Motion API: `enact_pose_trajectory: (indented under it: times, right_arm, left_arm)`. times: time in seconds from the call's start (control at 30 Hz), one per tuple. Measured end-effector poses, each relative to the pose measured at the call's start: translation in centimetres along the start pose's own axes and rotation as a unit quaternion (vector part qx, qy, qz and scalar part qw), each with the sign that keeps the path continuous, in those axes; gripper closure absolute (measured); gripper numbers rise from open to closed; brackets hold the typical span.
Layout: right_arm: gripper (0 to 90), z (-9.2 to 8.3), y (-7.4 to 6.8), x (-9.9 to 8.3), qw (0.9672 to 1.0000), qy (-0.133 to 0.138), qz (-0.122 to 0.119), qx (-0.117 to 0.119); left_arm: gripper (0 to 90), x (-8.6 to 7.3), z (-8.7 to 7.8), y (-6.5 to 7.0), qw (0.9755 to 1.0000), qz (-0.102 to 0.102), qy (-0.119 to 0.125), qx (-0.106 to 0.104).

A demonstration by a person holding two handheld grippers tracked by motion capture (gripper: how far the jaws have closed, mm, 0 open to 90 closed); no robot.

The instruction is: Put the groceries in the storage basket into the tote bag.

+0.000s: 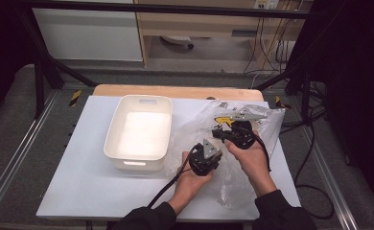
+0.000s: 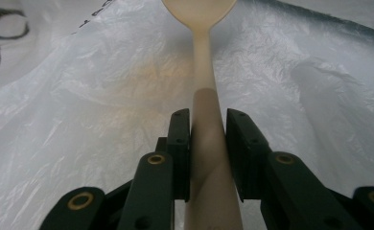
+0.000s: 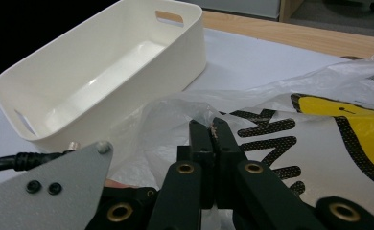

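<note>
A cream spoon [image 2: 202,57] lies inside a clear plastic bag [image 2: 79,120], its bowl pointing away from me. My left gripper [image 2: 208,120] is shut on the spoon's handle, one pad on each side. In the high view the left gripper [image 1: 206,155] sits at the bag's [image 1: 214,115] near left side. My right gripper [image 1: 223,132] is just beyond it, on top of the bag. In the right gripper view its jaws [image 3: 210,125] are pressed together on a fold of the bag's film [image 3: 290,96], near the bag's yellow and black print.
An empty white bin [image 1: 139,132] with cut-out handles stands left of the bag on the white table top [image 1: 89,182]; it also shows in the right gripper view [image 3: 103,67]. The left gripper's grey plate [image 3: 55,187] is close by. Cables hang off the table's right side.
</note>
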State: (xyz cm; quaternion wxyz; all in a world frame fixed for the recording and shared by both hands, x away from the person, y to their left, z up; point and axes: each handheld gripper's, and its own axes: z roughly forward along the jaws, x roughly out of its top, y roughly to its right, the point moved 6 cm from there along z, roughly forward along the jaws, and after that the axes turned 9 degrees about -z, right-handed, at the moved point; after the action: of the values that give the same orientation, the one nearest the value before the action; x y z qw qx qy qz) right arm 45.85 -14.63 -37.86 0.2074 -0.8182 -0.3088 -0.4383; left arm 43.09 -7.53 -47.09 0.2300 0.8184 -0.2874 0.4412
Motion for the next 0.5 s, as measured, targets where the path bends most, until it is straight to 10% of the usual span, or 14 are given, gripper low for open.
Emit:
enact_pose_trajectory:
  times: [0.5]
  right_arm:
    - [90.0,-1.9,0.2,2.4,0.9996,0.025,-0.007,-0.007]
  left_arm:
    - [72.2,0.4,1.3,0.2,0.9996,0.025,0.012,0.009]
